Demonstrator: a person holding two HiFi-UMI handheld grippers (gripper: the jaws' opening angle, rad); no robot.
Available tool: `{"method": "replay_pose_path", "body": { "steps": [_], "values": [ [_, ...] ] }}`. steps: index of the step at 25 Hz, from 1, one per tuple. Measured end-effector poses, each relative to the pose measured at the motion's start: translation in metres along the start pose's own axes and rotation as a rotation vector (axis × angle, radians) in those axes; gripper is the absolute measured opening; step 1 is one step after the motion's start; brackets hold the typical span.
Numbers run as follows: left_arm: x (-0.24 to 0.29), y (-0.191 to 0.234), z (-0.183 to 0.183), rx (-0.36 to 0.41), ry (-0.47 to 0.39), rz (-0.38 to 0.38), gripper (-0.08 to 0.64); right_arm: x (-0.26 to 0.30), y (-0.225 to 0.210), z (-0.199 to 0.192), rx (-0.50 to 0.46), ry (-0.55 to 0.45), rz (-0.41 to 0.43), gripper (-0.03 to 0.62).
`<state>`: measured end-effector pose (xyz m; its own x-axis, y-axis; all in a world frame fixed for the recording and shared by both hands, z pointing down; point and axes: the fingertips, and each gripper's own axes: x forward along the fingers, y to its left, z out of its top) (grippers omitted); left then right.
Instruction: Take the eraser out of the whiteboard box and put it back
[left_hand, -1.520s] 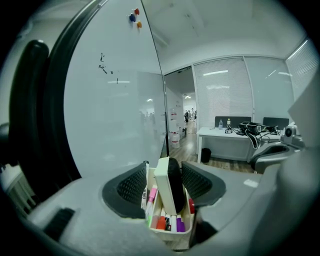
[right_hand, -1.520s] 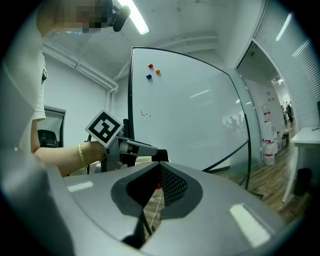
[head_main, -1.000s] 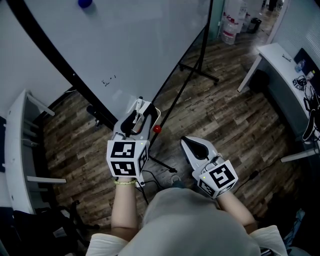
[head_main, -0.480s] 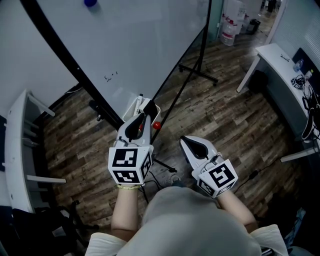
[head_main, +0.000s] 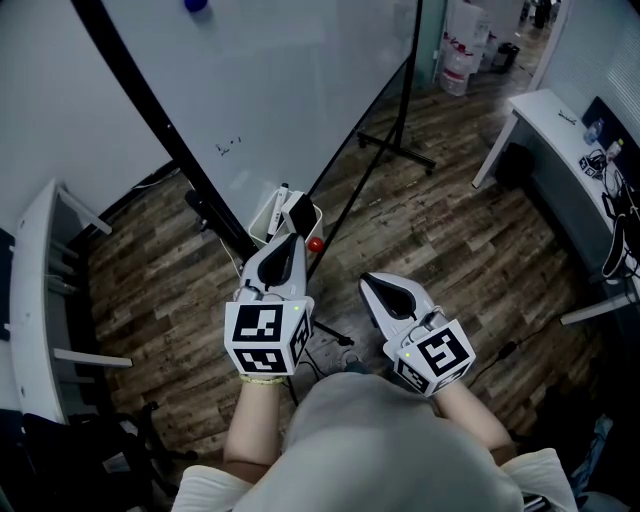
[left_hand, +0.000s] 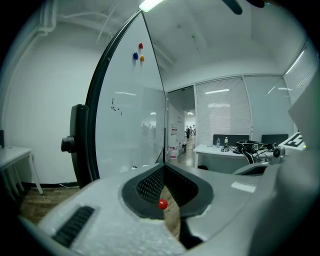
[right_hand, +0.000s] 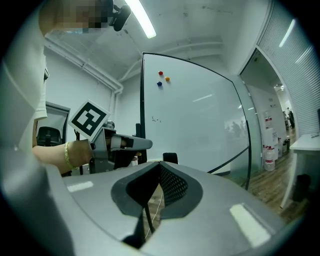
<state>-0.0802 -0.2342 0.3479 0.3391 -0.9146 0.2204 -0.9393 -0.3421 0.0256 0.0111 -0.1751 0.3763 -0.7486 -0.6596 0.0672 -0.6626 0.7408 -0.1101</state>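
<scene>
Sitting in the small white plastic whiteboard box (head_main: 272, 212), the dark rectangular eraser (head_main: 298, 212) shows only in the head view. The box is by the lower edge of the large white whiteboard (head_main: 300, 90) with its black frame. Neither gripper view shows the eraser clearly.

The head view has the left gripper (head_main: 293, 240) pointing at the box, its tips just beside the near rim; whether they touch it cannot be told. The left gripper view (left_hand: 163, 169) settles the jaws: they have just been closing and now stand pressed together, with nothing between them. Through the slit below the tips appear a strip of wooden floor (left_hand: 171, 215) and one small red ball (left_hand: 162, 204). From above, that ball (head_main: 315, 244) lies just right of the box.

The right gripper (head_main: 366, 279) hangs well apart from the box, over the floor. In its own view (right_hand: 160, 165) the jaws also meet at the tips, empty. This view alone shows the left gripper from the side (right_hand: 149, 144).

Both gripper views show three round magnets on the board: one red (left_hand: 140, 45), one blue (left_hand: 135, 56), one orange (left_hand: 142, 58). The head view catches only the blue one (head_main: 196, 4). There are two grippers, two marker cubes (head_main: 268, 338), one box and one eraser.
</scene>
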Motion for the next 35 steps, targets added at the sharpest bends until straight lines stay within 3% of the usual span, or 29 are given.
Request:
{"method": "replay_pose_path", "body": {
  "steps": [35],
  "values": [
    [-0.104,-0.043,-0.064,-0.033,-0.017,-0.055,0.005,-0.056,0.075,-0.021,0.017,-0.024,-0.062,0.004]
  ]
}}
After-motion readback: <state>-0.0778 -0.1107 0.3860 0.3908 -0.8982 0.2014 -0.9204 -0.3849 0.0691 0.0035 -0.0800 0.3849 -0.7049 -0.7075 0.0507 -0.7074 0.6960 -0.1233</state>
